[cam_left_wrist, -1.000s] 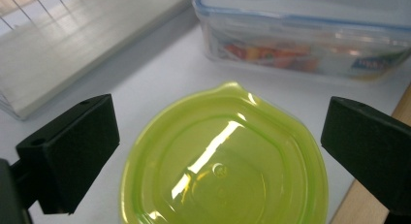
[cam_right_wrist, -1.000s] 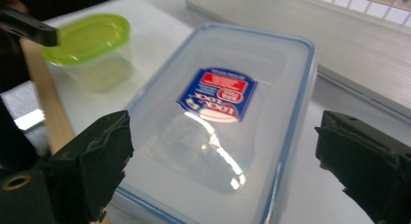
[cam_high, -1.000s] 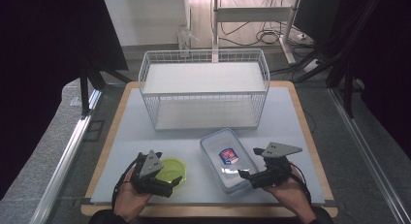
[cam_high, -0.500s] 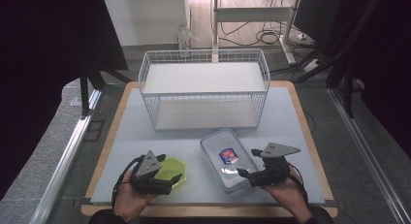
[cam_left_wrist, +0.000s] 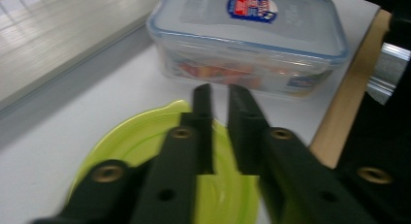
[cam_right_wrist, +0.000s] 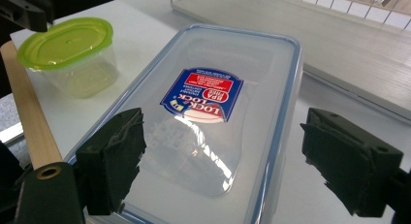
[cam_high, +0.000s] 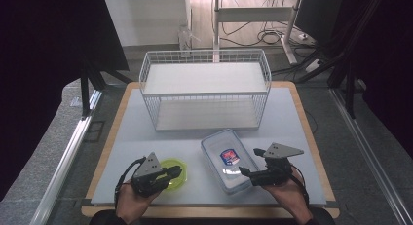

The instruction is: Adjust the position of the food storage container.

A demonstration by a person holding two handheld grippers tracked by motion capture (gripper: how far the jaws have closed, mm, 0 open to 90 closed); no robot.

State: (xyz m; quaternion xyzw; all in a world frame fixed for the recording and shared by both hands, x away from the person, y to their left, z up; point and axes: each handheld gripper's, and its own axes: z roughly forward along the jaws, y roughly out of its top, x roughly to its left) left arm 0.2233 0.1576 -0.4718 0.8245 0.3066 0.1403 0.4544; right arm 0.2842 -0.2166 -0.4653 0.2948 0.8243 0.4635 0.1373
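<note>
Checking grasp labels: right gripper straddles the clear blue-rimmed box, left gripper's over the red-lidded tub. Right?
Nearly. The tub's lid is green, not red, as the right gripper view shows. The right gripper does straddle the clear blue-rimmed box, and the left gripper is over the tub.

Both hands come in from the near edge, each holding a gripper pointed forward and level. The left gripper (cam_high: 171,175) has just been closing; its jaws now stand almost together with nothing between them. The right gripper (cam_high: 252,162) has its jaws spread wide, pads apart.
</note>
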